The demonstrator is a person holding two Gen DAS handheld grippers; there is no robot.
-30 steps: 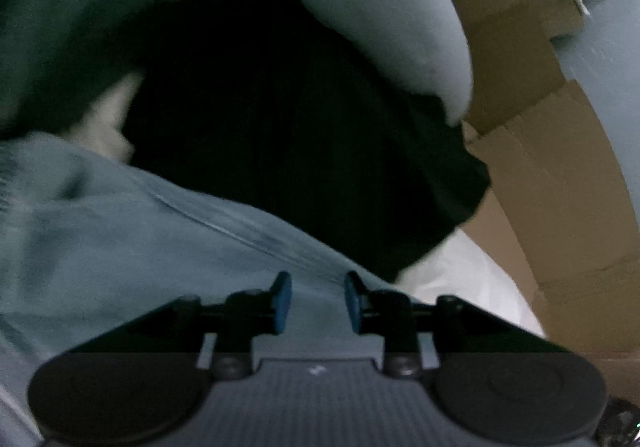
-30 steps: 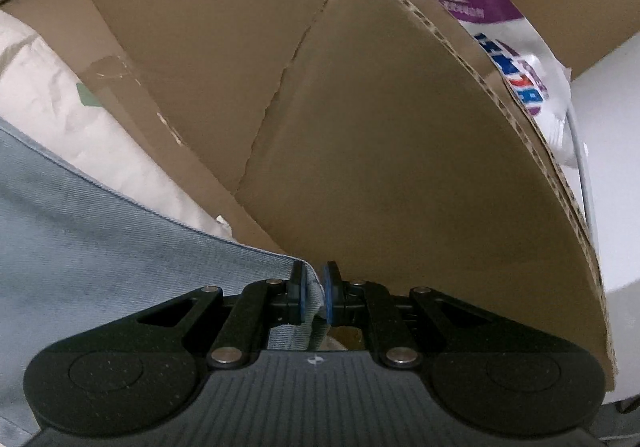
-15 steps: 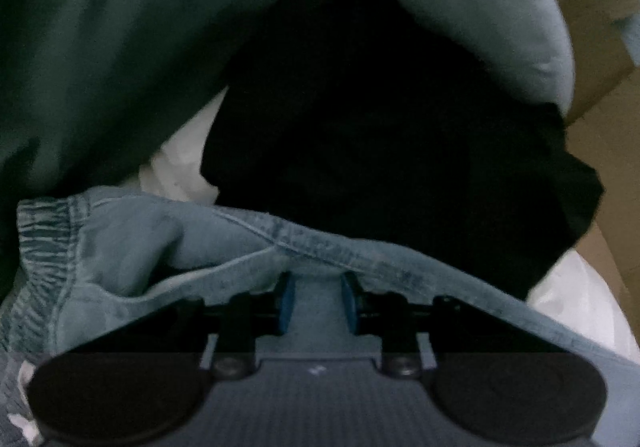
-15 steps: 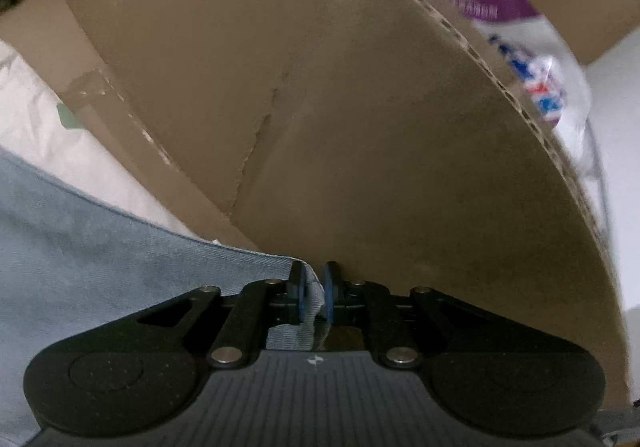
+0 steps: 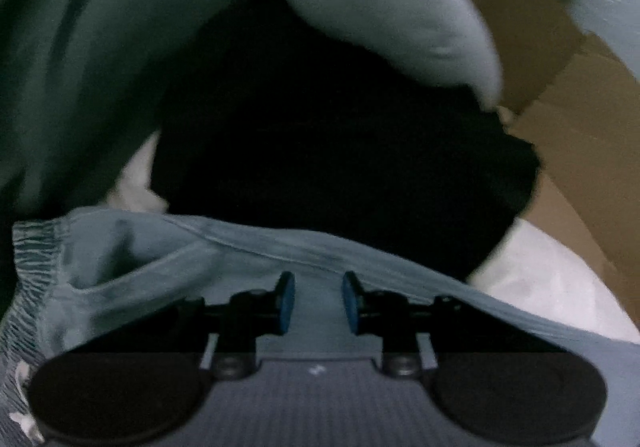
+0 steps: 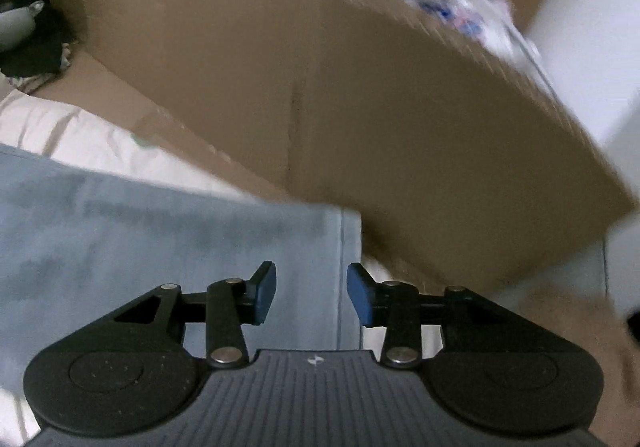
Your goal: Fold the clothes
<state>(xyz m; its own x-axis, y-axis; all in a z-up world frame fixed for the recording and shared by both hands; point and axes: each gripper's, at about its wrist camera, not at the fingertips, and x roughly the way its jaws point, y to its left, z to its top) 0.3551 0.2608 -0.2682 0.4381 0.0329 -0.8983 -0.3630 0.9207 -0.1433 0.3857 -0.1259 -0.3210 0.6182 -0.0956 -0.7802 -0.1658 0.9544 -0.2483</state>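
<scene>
Denim garment [image 5: 248, 259] being laid flat beside the cardboard box [image 6: 360, 95].
Its hem is being released by the right gripper [image 6: 311, 295], whose jaws have just been opening and are clear of the cloth; the waistband end is lying between the narrowly parted pads of the left gripper [image 5: 318, 301], whose grip cannot be told.

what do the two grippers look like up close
Both match: the left gripper and right gripper have black linkage arms, blue pads on the jaws, silver pivot bolts, two round black discs and a ribbed grey body with a small white mark.
</scene>
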